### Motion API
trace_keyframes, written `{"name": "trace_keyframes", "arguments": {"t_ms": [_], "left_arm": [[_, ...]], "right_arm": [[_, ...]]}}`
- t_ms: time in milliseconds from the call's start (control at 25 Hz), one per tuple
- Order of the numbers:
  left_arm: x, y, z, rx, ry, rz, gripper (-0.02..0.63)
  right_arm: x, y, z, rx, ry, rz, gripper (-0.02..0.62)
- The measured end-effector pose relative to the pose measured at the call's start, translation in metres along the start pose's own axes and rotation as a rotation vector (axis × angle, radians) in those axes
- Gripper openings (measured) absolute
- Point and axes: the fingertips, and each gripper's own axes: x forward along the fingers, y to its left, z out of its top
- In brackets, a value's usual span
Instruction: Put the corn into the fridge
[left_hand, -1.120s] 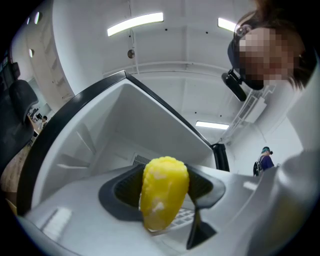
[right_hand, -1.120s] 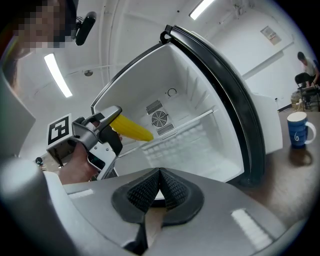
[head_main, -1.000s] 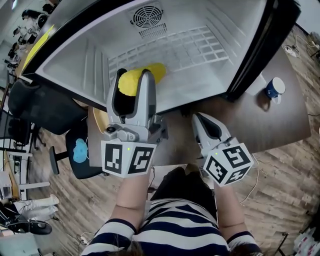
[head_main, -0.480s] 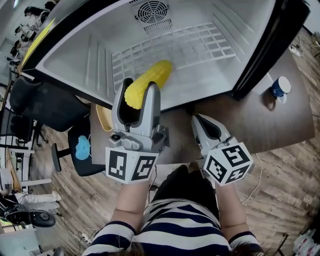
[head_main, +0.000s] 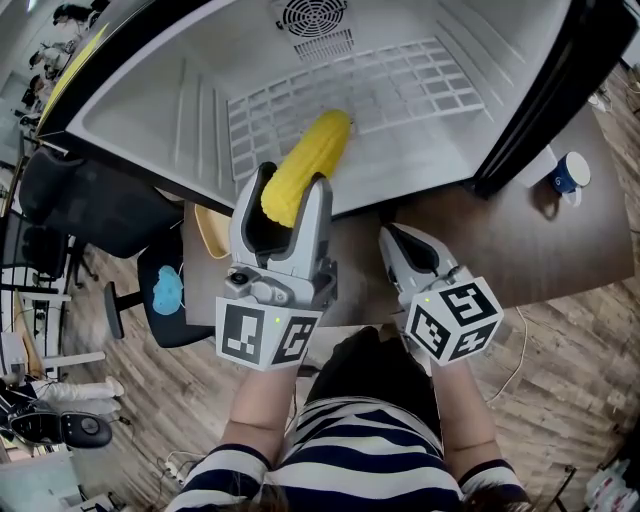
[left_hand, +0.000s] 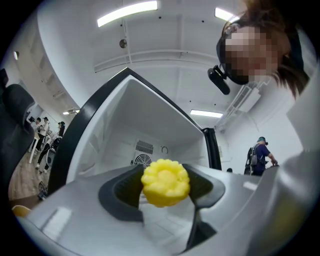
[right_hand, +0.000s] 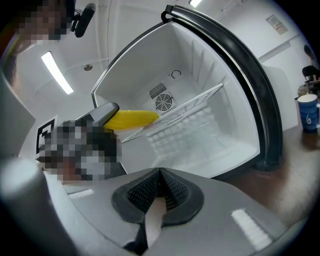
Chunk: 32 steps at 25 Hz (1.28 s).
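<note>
A yellow corn cob (head_main: 305, 165) sticks forward out of my left gripper (head_main: 290, 200), which is shut on its near end. The cob's tip reaches over the front of the white wire shelf (head_main: 400, 85) inside the open fridge (head_main: 150, 110). In the left gripper view the corn's round end (left_hand: 165, 182) is pinched between the dark pads, with the fridge's back wall and fan grille (left_hand: 142, 161) beyond. My right gripper (head_main: 408, 247) is shut with nothing in it, to the right, in front of the fridge's lower edge. In the right gripper view the corn (right_hand: 131, 119) shows at the shelf's front.
A brown table (head_main: 540, 240) holds the fridge; a blue and white mug (head_main: 570, 175) stands on it at the right. The fridge's black door seal (head_main: 560, 90) runs along the right side. Office chairs (head_main: 90, 215) and a wooden floor lie left and below.
My left gripper has drawn back towards me and lower with the corn; more of the cob now shows ahead of the jaws. My right gripper shifted slightly left and stays shut.
</note>
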Motion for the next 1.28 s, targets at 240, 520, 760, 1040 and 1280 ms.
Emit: {"name": "trace_keyframes", "arguments": {"t_ms": [240, 520, 760, 1040, 1280], "left_arm": [[-0.001, -0.011, -0.009, 0.105, 0.043, -0.043, 0.0], [-0.001, -0.013, -0.027, 0.067, 0.085, -0.075, 0.0], [0.003, -0.013, -0.023, 0.017, 0.083, -0.088, 0.0], [0.002, -0.011, -0.026, 0.016, 0.112, -0.108, 0.0], [0.003, -0.011, -0.026, 0.02, 0.138, -0.125, 0.0]], "right_arm": [[0.006, 0.002, -0.006, -0.002, 0.015, 0.009, -0.006], [0.01, -0.002, -0.005, 0.006, 0.011, 0.007, -0.006], [0.016, 0.003, 0.019, -0.035, -0.033, 0.035, -0.006], [0.024, 0.003, 0.044, -0.089, -0.081, 0.052, -0.006], [0.027, 0.009, 0.061, -0.124, -0.112, 0.11, 0.03]]}}
